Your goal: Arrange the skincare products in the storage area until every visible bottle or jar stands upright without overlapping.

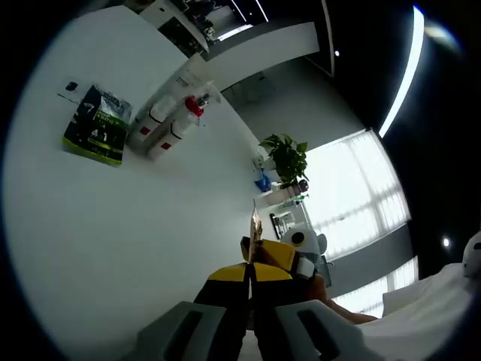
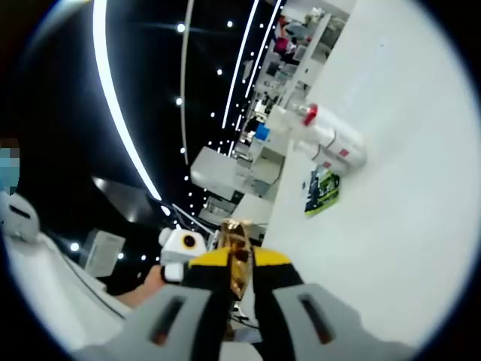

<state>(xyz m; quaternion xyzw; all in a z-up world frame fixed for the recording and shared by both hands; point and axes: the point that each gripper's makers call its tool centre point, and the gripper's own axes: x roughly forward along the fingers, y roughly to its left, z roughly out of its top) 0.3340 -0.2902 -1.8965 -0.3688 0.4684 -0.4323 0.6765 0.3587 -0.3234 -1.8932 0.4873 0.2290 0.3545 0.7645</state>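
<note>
In the left gripper view, one dark green packet (image 1: 98,125) lies flat on the white table (image 1: 135,226), and just beside it two white bottles (image 1: 169,122) lie on their sides, touching each other, one with a red cap. Lower down, the left gripper (image 1: 250,272) has its jaws closed together, empty.

In the right gripper view, the right gripper (image 2: 239,274) pinches one small gold item (image 2: 236,256) between its jaws.
</note>
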